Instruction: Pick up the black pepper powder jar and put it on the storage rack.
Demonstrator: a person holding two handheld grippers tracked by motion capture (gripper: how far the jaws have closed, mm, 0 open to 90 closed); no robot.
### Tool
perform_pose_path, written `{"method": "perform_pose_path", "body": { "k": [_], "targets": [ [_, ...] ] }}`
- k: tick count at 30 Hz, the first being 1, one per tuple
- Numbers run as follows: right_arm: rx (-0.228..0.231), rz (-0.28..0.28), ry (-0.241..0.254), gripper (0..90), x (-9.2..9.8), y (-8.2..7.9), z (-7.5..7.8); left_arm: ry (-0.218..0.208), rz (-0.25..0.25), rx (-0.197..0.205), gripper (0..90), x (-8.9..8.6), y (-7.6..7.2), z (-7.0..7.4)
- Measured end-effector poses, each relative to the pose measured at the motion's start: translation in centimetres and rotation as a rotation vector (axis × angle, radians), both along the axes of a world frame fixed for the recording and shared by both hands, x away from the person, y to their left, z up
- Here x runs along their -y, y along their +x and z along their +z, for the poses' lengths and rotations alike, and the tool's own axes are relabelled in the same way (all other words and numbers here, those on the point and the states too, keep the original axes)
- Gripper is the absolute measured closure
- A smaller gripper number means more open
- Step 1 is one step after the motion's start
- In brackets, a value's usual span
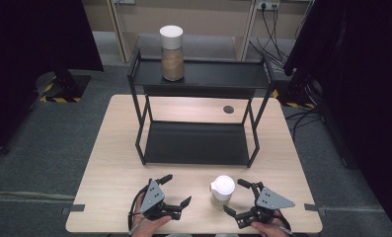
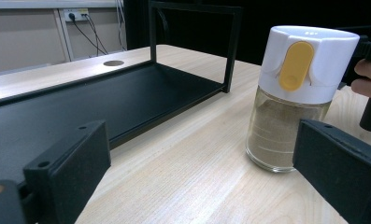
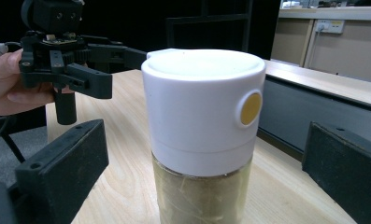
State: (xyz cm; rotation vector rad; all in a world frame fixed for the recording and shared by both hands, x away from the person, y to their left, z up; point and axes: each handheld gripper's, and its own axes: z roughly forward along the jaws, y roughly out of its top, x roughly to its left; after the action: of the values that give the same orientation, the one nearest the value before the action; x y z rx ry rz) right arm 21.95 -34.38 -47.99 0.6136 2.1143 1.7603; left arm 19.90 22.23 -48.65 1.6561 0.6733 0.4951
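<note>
So from where I'm standing: wooden table (image 1: 114,163) with a black two-tier rack (image 1: 198,143) parked on the far half of it. One spice jar (image 1: 172,53) is already on the rack's top shelf, toward its left end. The one in play is the second jar (image 1: 221,192), sitting upright on the bare wood in front of the rack, near the front edge and a bit right of centre.

The right gripper (image 1: 239,197) is lined up on it, jaws spread wide either side and not touching yet. The left gripper (image 1: 175,189) is off to the jar's left, also spread, holding nothing.

About the jar itself: clear glass body, mostly full of tan powder, with a chunky white plastic cap (image 3: 203,107) that has a yellow flip tab (image 2: 295,65). My guess is it's got some heft for its size, rigid, and the glass is smooth enough to slip. Breakable too if it tips off. The cap is wider than the body and might twist or pop, so I'd pinch the glass just under the cap, squarely across the middle, and keep it upright.
</note>
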Motion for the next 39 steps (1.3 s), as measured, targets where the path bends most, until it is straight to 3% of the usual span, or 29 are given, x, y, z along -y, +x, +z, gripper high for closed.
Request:
{"method": "perform_pose_path", "body": {
  "k": [10,29,39],
  "targets": [
    [-0.010,0.022,-0.027,2.0,-1.2,0.8,0.1,-0.001,0.004,-0.004,3.8,-0.1,0.1,-0.1],
    [-0.015,0.002,-0.075,28.6,-2.2,1.4,0.0,-0.001,-0.002,-0.007,3.8,0.0,0.1,-0.1],
    [-0.022,-0.007,-0.077,30.7,-2.3,1.1,0.3,-0.003,0.001,-0.003,3.8,0.0,0.1,-0.1]
  ]
}}
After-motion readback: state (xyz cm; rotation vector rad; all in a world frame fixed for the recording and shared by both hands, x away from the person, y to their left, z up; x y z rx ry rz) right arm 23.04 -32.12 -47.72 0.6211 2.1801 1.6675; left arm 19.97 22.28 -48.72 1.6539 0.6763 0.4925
